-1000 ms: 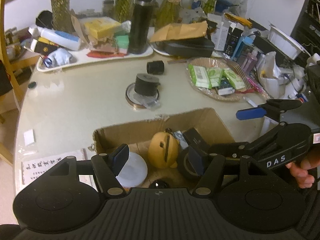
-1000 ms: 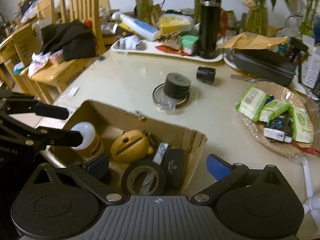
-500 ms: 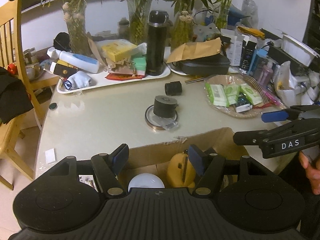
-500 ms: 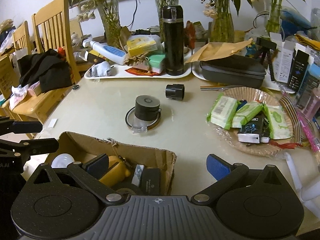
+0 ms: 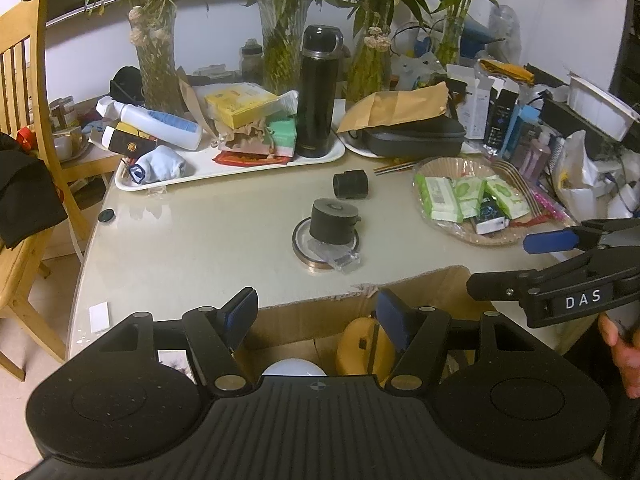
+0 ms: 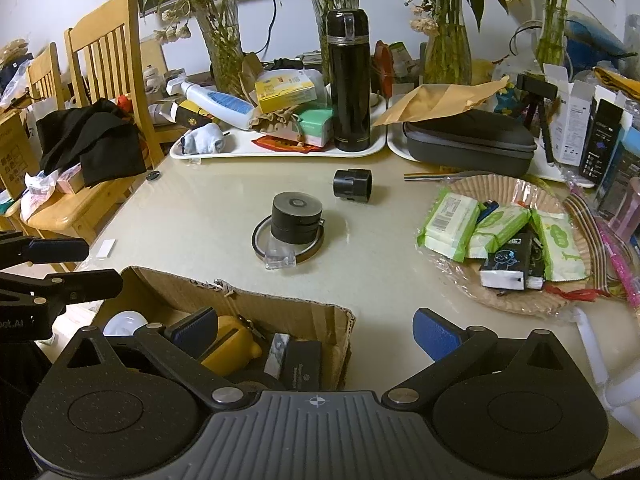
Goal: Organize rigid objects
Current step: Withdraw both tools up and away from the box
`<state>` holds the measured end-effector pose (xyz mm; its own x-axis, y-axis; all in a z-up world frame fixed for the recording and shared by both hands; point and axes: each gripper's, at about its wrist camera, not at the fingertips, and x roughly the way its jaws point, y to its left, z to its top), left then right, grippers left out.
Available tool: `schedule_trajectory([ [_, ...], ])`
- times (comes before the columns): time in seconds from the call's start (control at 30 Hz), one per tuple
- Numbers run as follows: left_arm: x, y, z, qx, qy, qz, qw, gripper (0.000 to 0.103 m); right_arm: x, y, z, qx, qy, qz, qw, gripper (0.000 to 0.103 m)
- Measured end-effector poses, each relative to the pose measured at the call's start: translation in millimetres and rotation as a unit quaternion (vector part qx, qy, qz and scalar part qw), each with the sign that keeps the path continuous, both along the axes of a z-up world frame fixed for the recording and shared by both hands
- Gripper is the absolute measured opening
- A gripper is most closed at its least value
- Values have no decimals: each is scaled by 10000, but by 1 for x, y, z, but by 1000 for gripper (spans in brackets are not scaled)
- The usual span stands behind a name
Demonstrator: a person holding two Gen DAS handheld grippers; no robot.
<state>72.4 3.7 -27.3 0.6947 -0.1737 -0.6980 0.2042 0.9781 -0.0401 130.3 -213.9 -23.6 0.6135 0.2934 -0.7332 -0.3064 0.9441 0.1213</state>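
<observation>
An open cardboard box (image 5: 420, 292) (image 6: 240, 304) stands at the table's near edge. It holds a yellow rounded object (image 5: 360, 348) (image 6: 232, 346), a white round lid (image 5: 294, 368) (image 6: 126, 322) and a black box (image 6: 302, 366). Farther out on the table a black cylinder (image 5: 334, 222) (image 6: 296, 216) sits on a tape ring. Behind it a small black cylinder (image 5: 351, 185) (image 6: 353, 186) lies on its side. My left gripper (image 5: 316, 316) (image 6: 80, 266) hovers open over the box. My right gripper (image 6: 316, 332) (image 5: 512, 264) is open over the box's right end. Neither holds anything.
A white tray (image 5: 240, 168) at the back carries a black flask (image 5: 318, 92), a bottle and boxes. A wicker plate (image 6: 516, 304) of wipe packs lies to the right, a black case (image 6: 468, 144) behind it. Wooden chairs (image 6: 104, 56) stand to the left. A hand (image 5: 624, 344) grips the right tool.
Both views have tilted upward, so the box sits lower in frame and more of the table's back shows. Both grippers stay open and empty.
</observation>
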Motion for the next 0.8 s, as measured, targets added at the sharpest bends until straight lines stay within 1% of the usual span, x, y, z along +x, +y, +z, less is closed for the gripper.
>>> schedule_trajectory([
  [0.37, 13, 1, -7, -69, 27, -2, 10000, 65, 23, 5, -3, -53, -73, 236, 9997, 103],
  [0.53, 20, 3, -10, -108, 59, -12, 9999, 65, 40, 7, -6, -9, -48, 304, 9995, 103],
  [0.8, 28, 7, -16, -183, 128, -93, 9997, 65, 70, 18, -14, 41, 5, 567, 9984, 103],
])
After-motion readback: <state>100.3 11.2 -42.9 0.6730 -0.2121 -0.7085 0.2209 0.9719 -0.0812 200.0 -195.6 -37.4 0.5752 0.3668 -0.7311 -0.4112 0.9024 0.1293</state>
